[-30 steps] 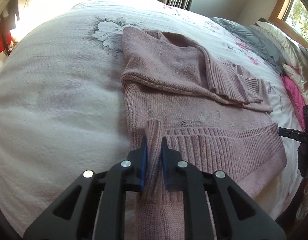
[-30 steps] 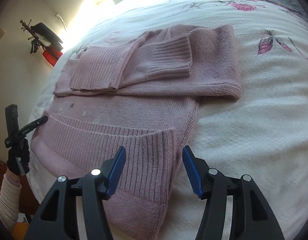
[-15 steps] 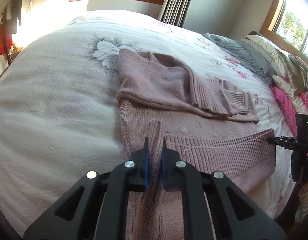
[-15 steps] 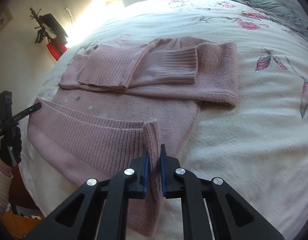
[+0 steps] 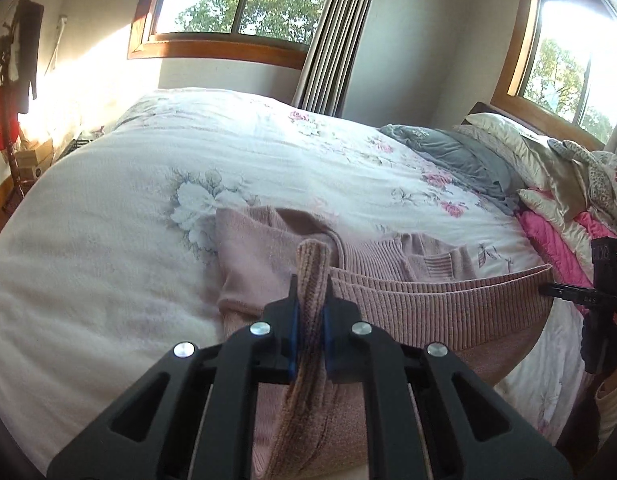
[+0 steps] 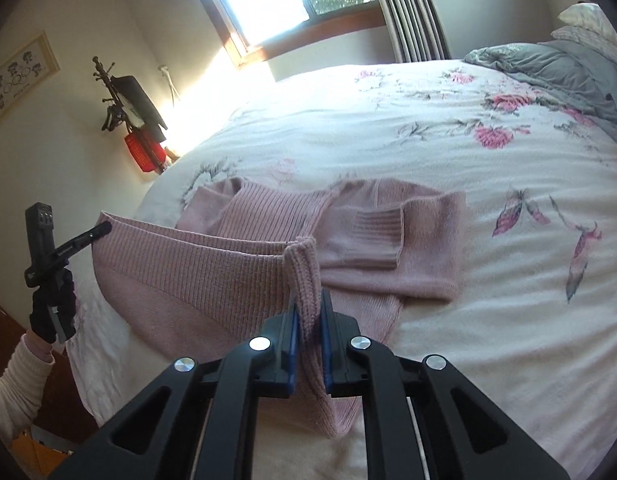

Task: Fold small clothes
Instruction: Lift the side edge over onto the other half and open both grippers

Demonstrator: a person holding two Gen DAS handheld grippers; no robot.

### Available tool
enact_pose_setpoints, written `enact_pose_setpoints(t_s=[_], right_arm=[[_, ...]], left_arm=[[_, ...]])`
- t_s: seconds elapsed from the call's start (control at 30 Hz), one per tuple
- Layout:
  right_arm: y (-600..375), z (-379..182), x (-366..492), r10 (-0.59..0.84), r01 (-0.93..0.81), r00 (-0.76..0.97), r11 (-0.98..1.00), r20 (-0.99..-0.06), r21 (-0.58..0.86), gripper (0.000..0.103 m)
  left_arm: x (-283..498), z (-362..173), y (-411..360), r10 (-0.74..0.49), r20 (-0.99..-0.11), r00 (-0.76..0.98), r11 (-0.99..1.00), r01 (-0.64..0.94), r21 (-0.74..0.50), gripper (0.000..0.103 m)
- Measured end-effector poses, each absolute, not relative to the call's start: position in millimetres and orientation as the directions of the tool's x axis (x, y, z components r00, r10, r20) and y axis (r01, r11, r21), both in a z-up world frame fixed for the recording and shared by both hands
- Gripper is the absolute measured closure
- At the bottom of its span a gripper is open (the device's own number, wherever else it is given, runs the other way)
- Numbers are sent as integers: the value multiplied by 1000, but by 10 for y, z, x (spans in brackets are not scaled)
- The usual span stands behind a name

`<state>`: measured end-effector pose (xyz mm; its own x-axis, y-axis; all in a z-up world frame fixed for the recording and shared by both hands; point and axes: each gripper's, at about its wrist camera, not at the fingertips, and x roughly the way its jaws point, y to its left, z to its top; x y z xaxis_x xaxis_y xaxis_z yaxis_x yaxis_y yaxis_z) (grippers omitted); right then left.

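A dusty-pink knitted sweater (image 5: 268, 248) (image 6: 408, 232) lies on the floral bed, its sleeves folded across the body. My left gripper (image 5: 310, 304) is shut on one corner of the ribbed hem, which sticks up between its blue pads. My right gripper (image 6: 308, 320) is shut on the other hem corner. The hem (image 5: 448, 300) (image 6: 188, 256) hangs stretched between the two grippers, lifted off the bed. In the left wrist view the right gripper (image 5: 548, 290) shows at the far right; in the right wrist view the left gripper (image 6: 102, 228) shows at the far left.
A white floral bedspread (image 5: 108, 240) (image 6: 508, 320) covers the bed. Grey blanket (image 5: 448, 152), pillows and pink quilt (image 5: 556, 240) lie at the head end. A gloved hand with a white sleeve (image 6: 28, 344) holds the left gripper. A coat rack with a red bag (image 6: 140, 152) stands by the wall.
My right gripper closed on the hem corner. Both grippers have since raised the hem, so it now hangs stretched above the bed and the views tilt up toward the windows.
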<state>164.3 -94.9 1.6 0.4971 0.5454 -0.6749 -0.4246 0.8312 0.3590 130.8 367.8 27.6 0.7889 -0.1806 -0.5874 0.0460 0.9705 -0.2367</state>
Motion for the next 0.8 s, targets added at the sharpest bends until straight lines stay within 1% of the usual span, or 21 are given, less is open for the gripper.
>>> enact_pose_setpoints(t_s=[0.1,0.17,0.3,0.47,0.63,0.7,0.8], right_arm=[[-955,189,1982,540,-399,531,839,-653,370,94],[-938,233,2235,516,-371,548,855,-658,362,94],[-904,136,2744,498,-320,545,867,-675,382,94],[-872,-209,3232,479,-253,519,877,-708,408,94],[-822,-653,3542,442,-194,463,896,-768,399,94],[-810,-820,3618,426,-174,442,904,-789,390,94],[-801,-1035,3692,399,-139,417,916,-817,377,94]], left_arm=[[1682,437,3708,-159,-558,814,973,32,-230,96],[1954,483,3709,-133,-549,825,978,19,-208,95],[2524,400,3743,-110,-567,816,978,-13,-208,95],[3080,37,3786,-79,-633,770,981,-51,-185,95],[3394,-407,3839,-34,-714,700,987,-90,-135,95],[3474,-559,3902,-30,-741,671,983,-116,-144,94],[3533,-769,4028,-36,-773,634,970,-163,-178,89]])
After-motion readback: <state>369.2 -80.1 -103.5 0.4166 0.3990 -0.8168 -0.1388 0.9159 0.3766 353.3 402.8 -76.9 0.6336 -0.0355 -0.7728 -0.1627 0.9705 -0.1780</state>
